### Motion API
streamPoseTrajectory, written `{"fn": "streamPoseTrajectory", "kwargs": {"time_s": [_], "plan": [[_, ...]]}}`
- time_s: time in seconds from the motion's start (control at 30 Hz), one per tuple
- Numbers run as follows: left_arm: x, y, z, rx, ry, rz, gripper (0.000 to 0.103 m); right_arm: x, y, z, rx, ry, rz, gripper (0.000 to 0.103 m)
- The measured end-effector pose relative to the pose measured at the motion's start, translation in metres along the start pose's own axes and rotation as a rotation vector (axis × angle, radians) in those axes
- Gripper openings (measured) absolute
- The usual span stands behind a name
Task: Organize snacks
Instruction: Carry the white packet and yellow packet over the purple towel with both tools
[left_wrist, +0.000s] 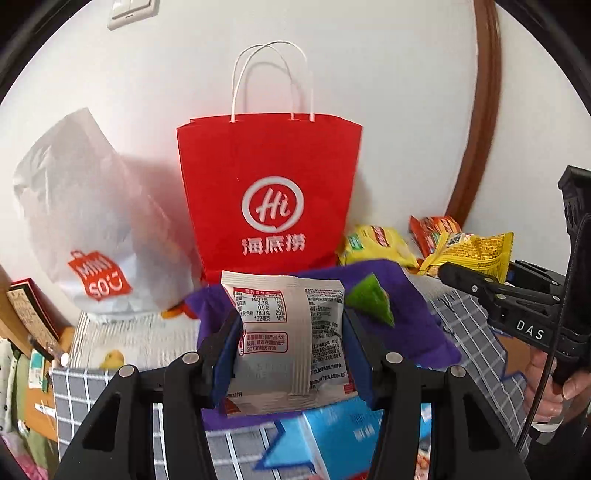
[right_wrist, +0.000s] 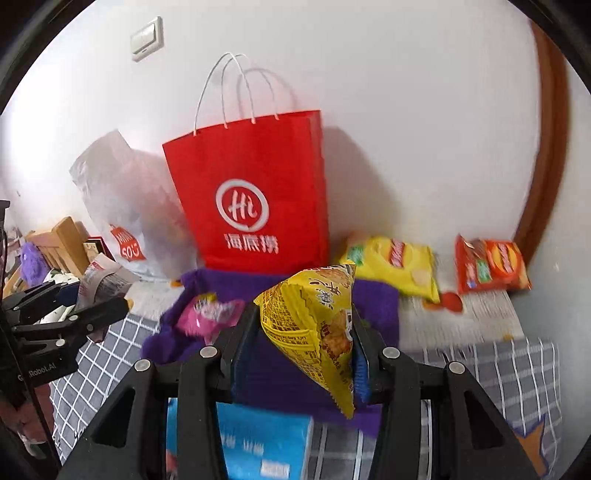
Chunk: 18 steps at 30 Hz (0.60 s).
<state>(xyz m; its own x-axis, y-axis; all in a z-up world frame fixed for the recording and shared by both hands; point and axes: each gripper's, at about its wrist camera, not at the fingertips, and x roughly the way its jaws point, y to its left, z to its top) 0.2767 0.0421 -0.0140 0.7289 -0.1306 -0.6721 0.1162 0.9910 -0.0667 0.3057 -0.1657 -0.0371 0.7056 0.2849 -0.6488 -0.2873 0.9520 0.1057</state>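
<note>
My left gripper (left_wrist: 291, 332) is shut on a white snack packet (left_wrist: 291, 332) with red printed panels, held above a purple cloth bin (left_wrist: 417, 325). A green packet (left_wrist: 369, 299) lies in that bin. My right gripper (right_wrist: 303, 332) is shut on a yellow snack packet (right_wrist: 314, 325), held above the same purple bin (right_wrist: 373, 314), where a pink packet (right_wrist: 210, 314) lies. The right gripper also shows in the left wrist view (left_wrist: 461, 280), holding the yellow packet (left_wrist: 472, 251). The left gripper shows at the left of the right wrist view (right_wrist: 107, 295) with the white packet (right_wrist: 105, 280).
A red paper bag (left_wrist: 269, 192) with white handles stands against the wall behind the bin; a white plastic bag (left_wrist: 85, 221) slumps to its left. A yellow chip bag (right_wrist: 391, 262) and an orange packet (right_wrist: 491, 266) lie right. A blue box (right_wrist: 258, 443) lies near on checked cloth (right_wrist: 517, 376).
</note>
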Motion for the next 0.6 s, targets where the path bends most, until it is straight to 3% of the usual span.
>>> {"fn": "streamPoseTrajectory", "kwargs": {"time_s": [0.17,0.37,0.6], "plan": [[0.025,0.020,0.008,-0.048,0.025,-0.012,0.051,0.029,0.010,0.015,-0.030,0.002,0.031,0.045],[0.059,0.037,-0.004,-0.059,0.088,0.011,0.051,0.068,0.008,0.008,-0.048,0.053,0.059,0.045],[0.077,0.044,-0.012,-0.077,0.126,0.000,0.051,0.085,-0.002,0.000,-0.140,0.120,0.021,0.045]]}}
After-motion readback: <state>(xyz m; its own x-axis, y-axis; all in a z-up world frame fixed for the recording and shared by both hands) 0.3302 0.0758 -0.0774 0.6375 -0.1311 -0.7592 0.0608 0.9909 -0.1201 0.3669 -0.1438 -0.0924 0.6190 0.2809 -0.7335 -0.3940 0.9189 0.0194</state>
